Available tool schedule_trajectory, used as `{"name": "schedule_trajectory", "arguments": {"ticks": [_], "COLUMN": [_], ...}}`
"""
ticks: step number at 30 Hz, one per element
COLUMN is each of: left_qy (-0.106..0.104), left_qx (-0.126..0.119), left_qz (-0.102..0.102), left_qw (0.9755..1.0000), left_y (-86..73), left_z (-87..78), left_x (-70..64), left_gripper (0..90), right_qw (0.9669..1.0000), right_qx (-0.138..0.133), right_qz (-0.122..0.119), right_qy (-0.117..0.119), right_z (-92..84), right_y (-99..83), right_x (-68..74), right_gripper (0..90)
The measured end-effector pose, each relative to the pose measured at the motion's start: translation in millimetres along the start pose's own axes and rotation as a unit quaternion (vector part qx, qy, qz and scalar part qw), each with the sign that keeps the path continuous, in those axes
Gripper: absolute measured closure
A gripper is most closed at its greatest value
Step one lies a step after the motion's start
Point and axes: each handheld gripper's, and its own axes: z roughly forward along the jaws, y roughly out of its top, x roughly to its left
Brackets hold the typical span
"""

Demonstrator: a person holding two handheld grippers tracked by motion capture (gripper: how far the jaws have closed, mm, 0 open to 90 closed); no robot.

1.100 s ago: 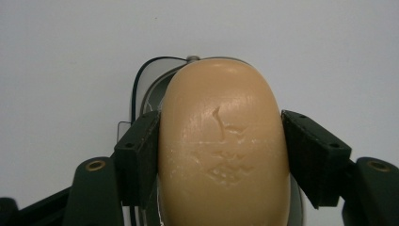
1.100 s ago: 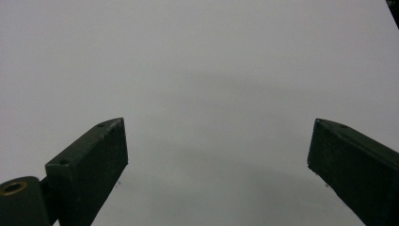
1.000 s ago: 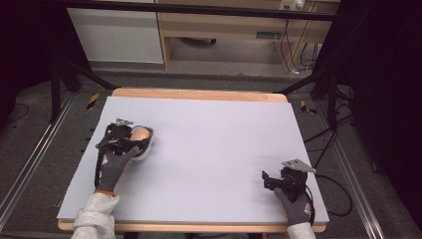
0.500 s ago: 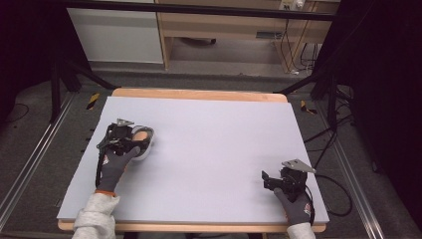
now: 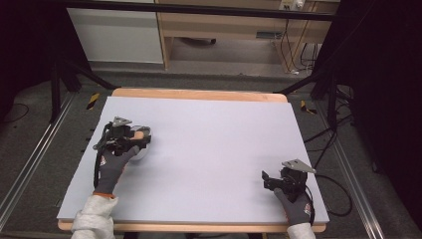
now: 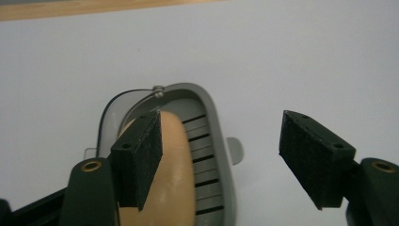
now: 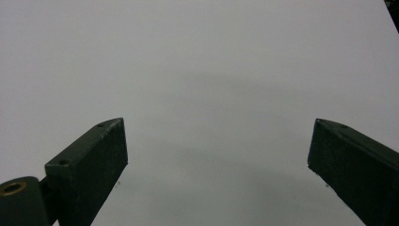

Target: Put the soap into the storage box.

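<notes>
The left gripper was spread wide over a grey slotted dish holding a tan lump, mid-left near the table edge. The right gripper was released at lower right, bare surface between.

In the high view, the left gripper covered most of the grey slotted holder, whose shape was too small to make out there. In the left gripper view the holder ran off the bottom edge, and the tan rounded object in it was cut off there too, its near side hidden behind the left-hand jaw; what it was could not be told. The right gripper had both jaws clipped by the picture's bottom edge.
</notes>
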Motion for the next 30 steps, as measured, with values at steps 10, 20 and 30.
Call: {"name": "schedule_trajectory", "arguments": {"ticks": [10, 20, 30], "left_qy": [-0.029, -0.03, -0.012], "left_qx": [-0.018, -0.022, -0.007], "left_qz": [0.023, 0.032, 0.035], "left_qw": [0.9991, 0.9988, 0.9993], "left_y": [-12.0, -35.7, -73.8], "left_z": [-17.2, -29.1, -36.4], "left_x": [-16.8, -19.5, -10.3], "left_gripper": [31.1, 31.7, 27.1], "right_qw": [1.0, 1.0, 0.9999], "right_qx": [-0.002, -0.001, 0.002], "right_qz": [0.001, 0.005, 0.002], "right_qy": [-0.003, -0.007, -0.012], "right_z": [-1.5, -1.9, -0.9], "right_y": [-0.3, -2.3, -4.2], "right_x": [-1.8, -4.3, -5.4], "right_gripper": [5.6, 5.6, 5.6]}}
